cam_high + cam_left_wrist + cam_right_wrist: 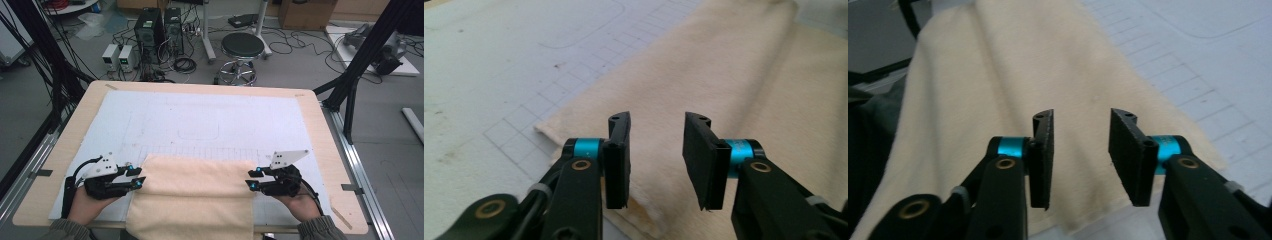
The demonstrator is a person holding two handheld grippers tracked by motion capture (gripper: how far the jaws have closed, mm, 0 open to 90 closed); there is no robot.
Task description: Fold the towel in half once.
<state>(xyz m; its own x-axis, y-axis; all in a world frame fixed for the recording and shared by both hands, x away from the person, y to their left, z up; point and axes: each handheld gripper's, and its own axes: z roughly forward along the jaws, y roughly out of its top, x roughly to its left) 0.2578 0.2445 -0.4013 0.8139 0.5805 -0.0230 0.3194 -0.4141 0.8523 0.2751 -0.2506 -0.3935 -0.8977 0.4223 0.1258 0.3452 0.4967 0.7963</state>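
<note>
A cream towel (195, 195) lies on the near part of the white mat (200, 115) and hangs over the table's front edge. My left gripper (141, 176) sits at the towel's left edge, jaws pointing inward. In the left gripper view it (656, 155) stands open above the towel (724, 75), with nothing between the pads. My right gripper (250, 179) sits at the towel's right edge, facing the left one. In the right gripper view it (1080, 155) is open too, hovering over the towel's (1013, 65) edge without gripping it.
The mat carries a faint printed grid and a rounded outline (199, 131) beyond the towel. The wooden table rim (320, 130) borders it. Behind the table stand a black stool (242, 46), computer towers (150, 27) and loose cables on the floor.
</note>
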